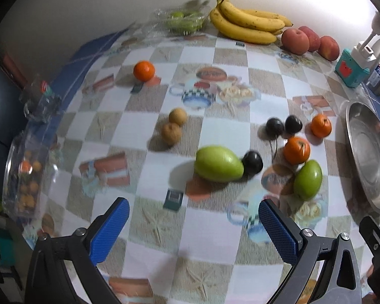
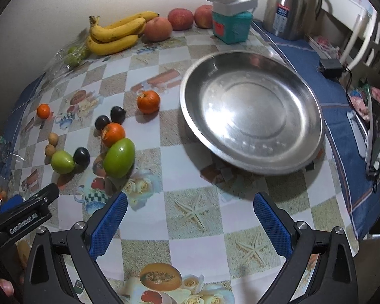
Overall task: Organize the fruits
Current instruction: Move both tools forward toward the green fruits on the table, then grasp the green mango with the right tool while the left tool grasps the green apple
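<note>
Both tongs hang released and empty, left tongs (image 1: pixel 193 217) lined up toward the oval green fruit (image 1: pixel 218 164), right tongs (image 2: pixel 190 214) facing the round steel dish (image 2: pixel 250 119), likely the collecting spot.

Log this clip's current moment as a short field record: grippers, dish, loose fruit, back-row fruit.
left gripper: open, holding nothing, above the tablecloth
right gripper: open, holding nothing, near the steel dish
steel dish: no fruit in it
loose fruit: three oranges, one nearest the dish; two green fruits; three dark plums, one touching a green fruit; two small brown fruits
back row by wall: bananas, three apples, bagged green fruit
</note>
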A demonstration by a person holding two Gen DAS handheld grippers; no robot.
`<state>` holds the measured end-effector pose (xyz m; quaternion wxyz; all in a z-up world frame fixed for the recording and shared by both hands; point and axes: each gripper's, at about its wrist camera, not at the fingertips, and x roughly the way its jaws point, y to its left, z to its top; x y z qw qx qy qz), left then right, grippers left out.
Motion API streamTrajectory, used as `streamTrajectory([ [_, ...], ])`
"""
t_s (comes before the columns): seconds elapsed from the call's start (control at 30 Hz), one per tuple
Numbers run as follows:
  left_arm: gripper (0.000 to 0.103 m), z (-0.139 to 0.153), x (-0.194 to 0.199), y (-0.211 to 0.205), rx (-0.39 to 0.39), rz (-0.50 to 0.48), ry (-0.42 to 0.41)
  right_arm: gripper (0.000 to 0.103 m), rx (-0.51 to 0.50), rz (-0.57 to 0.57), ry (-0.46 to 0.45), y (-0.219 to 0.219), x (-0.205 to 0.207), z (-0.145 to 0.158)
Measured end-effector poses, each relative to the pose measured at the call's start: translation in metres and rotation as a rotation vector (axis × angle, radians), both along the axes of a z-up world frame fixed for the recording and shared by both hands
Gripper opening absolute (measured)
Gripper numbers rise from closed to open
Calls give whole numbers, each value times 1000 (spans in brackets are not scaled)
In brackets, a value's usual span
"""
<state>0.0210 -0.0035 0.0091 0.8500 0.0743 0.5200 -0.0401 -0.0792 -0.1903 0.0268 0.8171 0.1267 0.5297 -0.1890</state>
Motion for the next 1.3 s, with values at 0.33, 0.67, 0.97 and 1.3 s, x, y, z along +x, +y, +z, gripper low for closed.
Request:
streamTrajectory([
  [0.33,103,19,36,-9,-105,31,44,100,20,0,-34,-2,34,13],
  [0.67,103,14,72,-11,-179,87,81,100,102,-9,-4,-2,74,6],
  [0.97,103,13,86,22,-152,184,45,100,108,4,12,0,101,-1],
  [1.3,103,12,79,43,-169,203,54,100,104,110,-19,22,100,-2],
])
